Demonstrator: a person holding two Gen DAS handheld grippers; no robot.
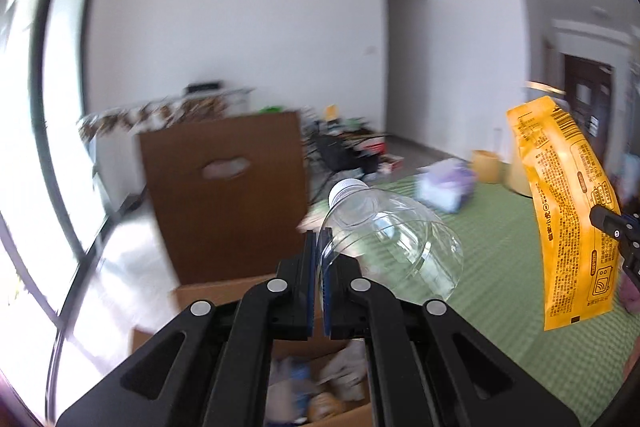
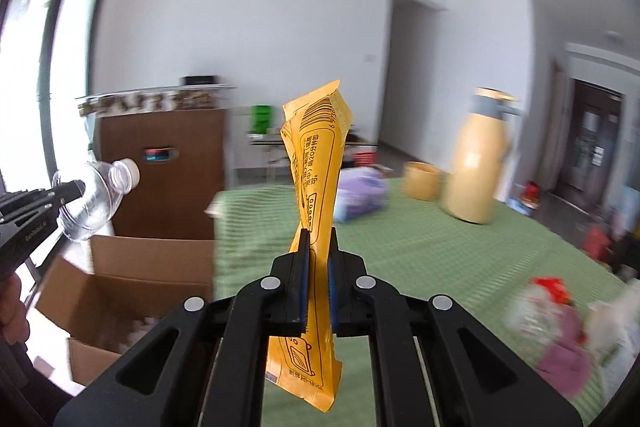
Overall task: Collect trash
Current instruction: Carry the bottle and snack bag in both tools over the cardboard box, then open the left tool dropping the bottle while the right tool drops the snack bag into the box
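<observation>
Left wrist view. Left gripper (image 1: 320, 251) clamped together on the wall of a clear plastic bottle (image 1: 384, 243): empty, crushed near its base, white cap on. Its long axis runs up and slightly left, away from the camera, cap end farthest. It hangs over an open cardboard box (image 1: 240, 291) with blurred litter inside. At the right edge, a yellow wrapper (image 1: 560, 211) hangs lengthwise, nearly upright, pinched by the right gripper (image 1: 612, 223).

Right wrist view. Right gripper (image 2: 318, 259) closed on the yellow wrapper (image 2: 316, 163): flat, printed in black, barcode near the top, twisted at the middle. Long axis vertical, ends above and below the pads, over a green mat (image 2: 440, 251). At left, the bottle (image 2: 96, 195) points cap-right above the box (image 2: 132, 267).
</observation>
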